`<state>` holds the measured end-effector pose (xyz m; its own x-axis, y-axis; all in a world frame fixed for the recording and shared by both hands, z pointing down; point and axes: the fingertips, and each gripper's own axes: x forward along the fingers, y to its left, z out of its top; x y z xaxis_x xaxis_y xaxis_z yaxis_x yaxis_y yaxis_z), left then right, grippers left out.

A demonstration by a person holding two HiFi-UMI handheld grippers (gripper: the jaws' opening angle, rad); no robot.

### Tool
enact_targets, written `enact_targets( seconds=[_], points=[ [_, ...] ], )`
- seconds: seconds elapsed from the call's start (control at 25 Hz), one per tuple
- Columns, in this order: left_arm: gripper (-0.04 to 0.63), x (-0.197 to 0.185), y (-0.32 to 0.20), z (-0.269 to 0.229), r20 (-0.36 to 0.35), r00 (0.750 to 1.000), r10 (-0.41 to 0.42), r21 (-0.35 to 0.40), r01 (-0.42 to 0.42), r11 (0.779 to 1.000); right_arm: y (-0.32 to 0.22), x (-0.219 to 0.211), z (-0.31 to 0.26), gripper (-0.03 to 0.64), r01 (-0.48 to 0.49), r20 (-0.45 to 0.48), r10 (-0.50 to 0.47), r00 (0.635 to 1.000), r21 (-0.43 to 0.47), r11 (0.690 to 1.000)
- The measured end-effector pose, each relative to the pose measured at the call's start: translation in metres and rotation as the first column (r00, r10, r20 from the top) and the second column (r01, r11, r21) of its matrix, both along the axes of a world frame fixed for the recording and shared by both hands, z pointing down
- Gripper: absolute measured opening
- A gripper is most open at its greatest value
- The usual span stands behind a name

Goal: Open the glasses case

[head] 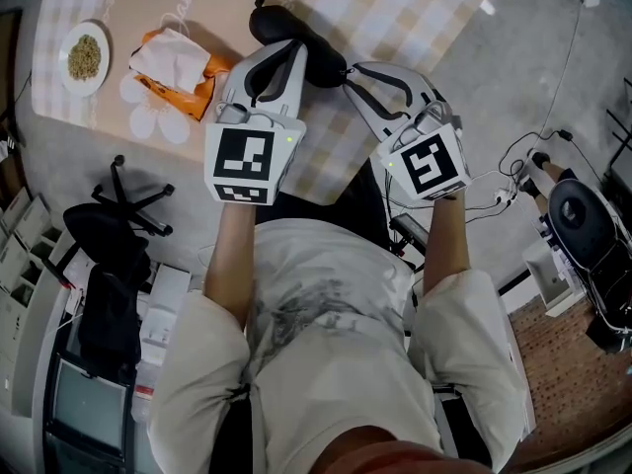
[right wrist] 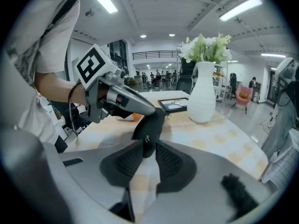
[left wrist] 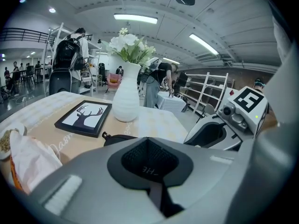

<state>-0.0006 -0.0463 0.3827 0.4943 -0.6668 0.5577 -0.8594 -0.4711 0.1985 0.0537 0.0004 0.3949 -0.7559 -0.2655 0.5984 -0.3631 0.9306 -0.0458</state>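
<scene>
Faint letters on the closed left claw's (left wrist: pixel 148 144) pad look like "HE" reversed, too blurred to be sure of. Cursive script (left wrist: pixel 60 147) on the counter (left wrist: pixel 154 120) cloth is cut off by that claw's body and unreadable. The black glasses case (right wrist: pixel 150 121) stands upright over the counter between both claws. The left apparently pinches its upper edge, and the right claw (right wrist: pixel 148 147) clamps its lower end.

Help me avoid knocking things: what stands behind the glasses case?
Behind the glasses case: a white vase and a framed deer picture. The table beneath it is covered.
</scene>
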Motion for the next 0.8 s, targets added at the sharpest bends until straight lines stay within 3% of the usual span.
enact_targets(
  seconds=[0.28,0.6,0.8],
  points=[
    [0.006,-0.002,0.001,0.001,-0.005,0.999,-0.032,-0.001,0.032,1.000,0.006,-0.006,0.003,0.041,0.123,-0.043,-0.121,0.992,0.037,0.992],
    [0.006,-0.004,0.003,0.001,0.005,0.999,-0.034,0.005,0.034,0.999,0.007,-0.005,-0.004,0.037,0.098,-0.006,-0.098,0.995,0.026,0.995],
    [0.006,-0.005,0.004,0.001,0.005,0.999,-0.046,0.000,0.046,0.999,0.010,-0.006,-0.008,0.031,0.082,0.037,-0.081,0.996,-0.035,0.996]
  ],
)
